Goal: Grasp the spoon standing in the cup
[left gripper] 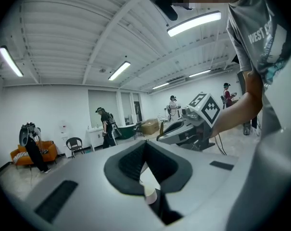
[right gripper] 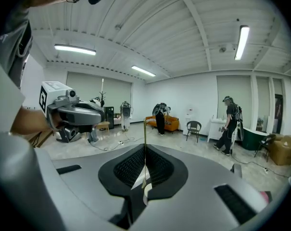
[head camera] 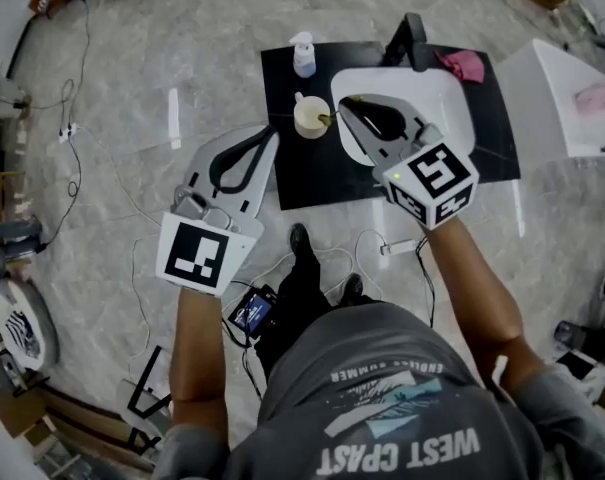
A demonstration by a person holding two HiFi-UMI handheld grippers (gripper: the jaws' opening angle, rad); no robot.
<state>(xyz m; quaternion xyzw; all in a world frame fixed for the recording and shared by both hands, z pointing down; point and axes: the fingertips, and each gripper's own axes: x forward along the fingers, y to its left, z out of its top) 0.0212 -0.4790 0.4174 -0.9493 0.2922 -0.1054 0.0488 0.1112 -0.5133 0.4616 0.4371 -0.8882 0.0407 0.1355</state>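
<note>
The person stands over a low black surface, a gripper in each hand. The cream cup sits near the surface's left part, just beside a white tray, with a small bottle behind it and a pink cloth well off to the right.

The spoon leans out over the cup's right rim. The right tongs have their tips right at it. In the right gripper view those tongs are pressed together, and a thin, gold-coloured stem, the spoon's handle, runs up between them and pokes out past their tips. So I would say they are clamped on the handle.

The left tongs hang to the left of the cup, apart from it. In the left gripper view they are closed with nothing between them.

To my eye the grasp itself is the step in hand, and it looks as good as made, with the spoon's bowl end apparently down in the cup. If a lift is to follow, it wants to go along the line of the handle. A sideways drag against the rim could tip so light a cup, since the left gripper is not steadying it.
</note>
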